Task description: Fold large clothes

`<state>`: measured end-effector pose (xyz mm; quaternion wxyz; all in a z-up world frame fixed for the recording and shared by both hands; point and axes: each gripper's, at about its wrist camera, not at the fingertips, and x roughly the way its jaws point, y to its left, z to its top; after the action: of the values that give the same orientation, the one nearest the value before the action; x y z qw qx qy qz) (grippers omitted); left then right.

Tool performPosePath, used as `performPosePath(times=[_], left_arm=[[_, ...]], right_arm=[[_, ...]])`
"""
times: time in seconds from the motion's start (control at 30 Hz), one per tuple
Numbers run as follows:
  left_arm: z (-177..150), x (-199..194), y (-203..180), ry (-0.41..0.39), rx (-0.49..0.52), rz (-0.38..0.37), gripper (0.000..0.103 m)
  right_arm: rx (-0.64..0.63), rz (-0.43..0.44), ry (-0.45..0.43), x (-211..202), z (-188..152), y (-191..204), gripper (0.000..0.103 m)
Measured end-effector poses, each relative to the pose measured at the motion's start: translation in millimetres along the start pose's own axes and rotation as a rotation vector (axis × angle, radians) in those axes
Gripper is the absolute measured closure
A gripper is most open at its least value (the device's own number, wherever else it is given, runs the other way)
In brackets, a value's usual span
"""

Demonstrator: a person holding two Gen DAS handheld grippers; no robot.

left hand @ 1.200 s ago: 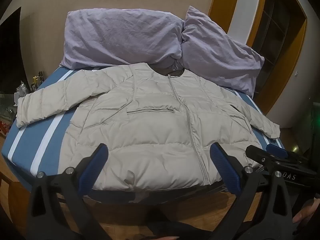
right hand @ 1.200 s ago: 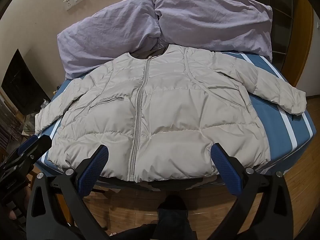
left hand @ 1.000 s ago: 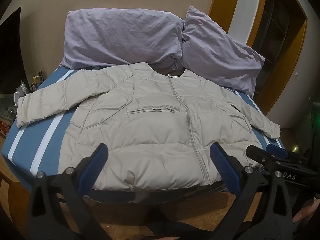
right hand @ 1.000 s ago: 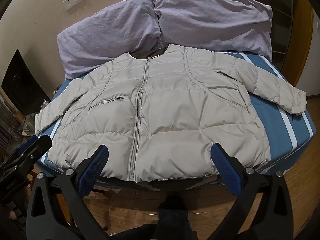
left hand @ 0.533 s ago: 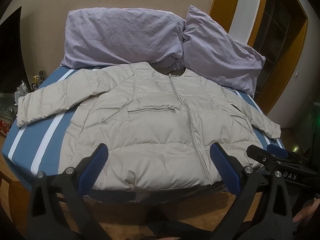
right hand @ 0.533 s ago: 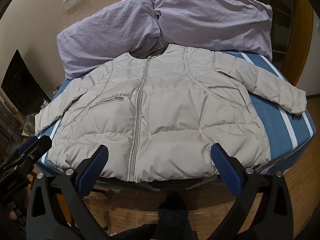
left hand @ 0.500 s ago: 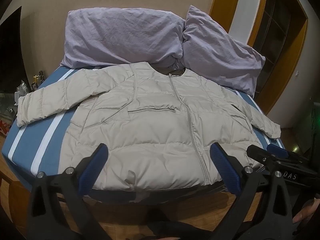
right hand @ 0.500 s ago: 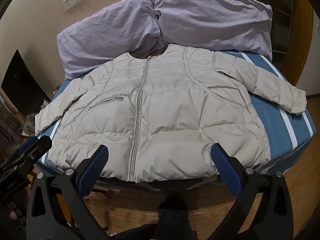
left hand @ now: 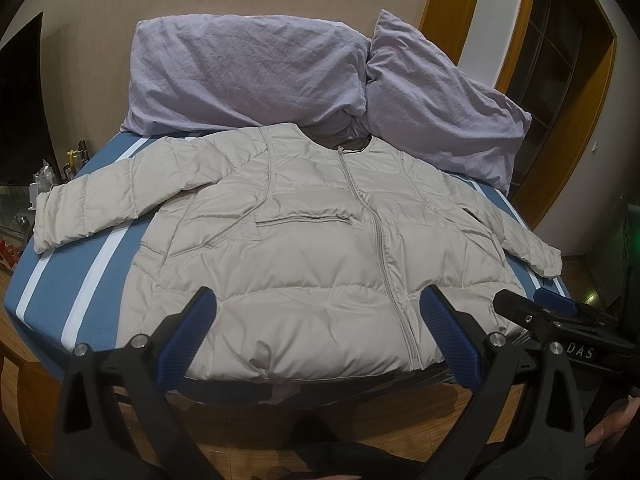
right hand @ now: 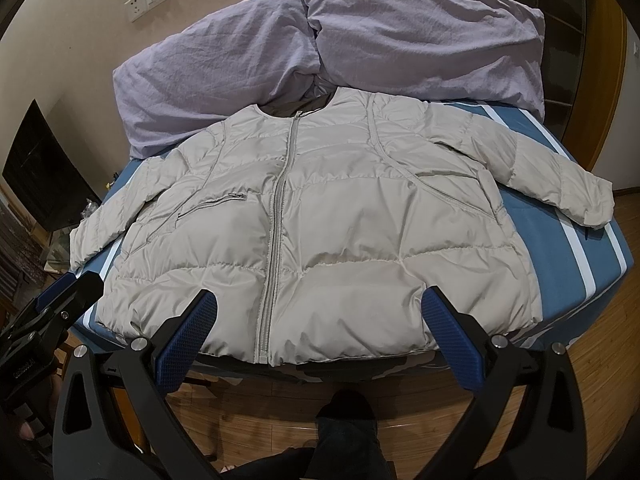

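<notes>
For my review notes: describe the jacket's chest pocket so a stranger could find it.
Start at the blue striped bed, where the beige puffer jacket lies flat. Left of its central zipper in the left wrist view runs a short horizontal zipped slit, the chest pocket.

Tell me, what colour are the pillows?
The pillows are pale purple, clearest in the right wrist view.

We saw the beige puffer jacket [left hand: 304, 256] lay flat, front up and zipped, on the bed, both sleeves spread outward, its collar toward the pillows.

Home bedroom — bed [left hand: 60, 288], lilac pillows [left hand: 248, 76], wooden doorframe [left hand: 436, 4].
</notes>
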<state>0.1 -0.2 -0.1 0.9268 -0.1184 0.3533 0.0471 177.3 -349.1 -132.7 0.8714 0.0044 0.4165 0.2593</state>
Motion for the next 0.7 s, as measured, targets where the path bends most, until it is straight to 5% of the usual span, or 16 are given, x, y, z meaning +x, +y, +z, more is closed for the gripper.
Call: performPosePath(times=[0.7], left_arm=[[-0.1,0.0,0.0,0.002,0.0,0.0,0.002]], right_arm=[[0.003,0.001,0.002,1.5,0.1,-1.2,0.001]])
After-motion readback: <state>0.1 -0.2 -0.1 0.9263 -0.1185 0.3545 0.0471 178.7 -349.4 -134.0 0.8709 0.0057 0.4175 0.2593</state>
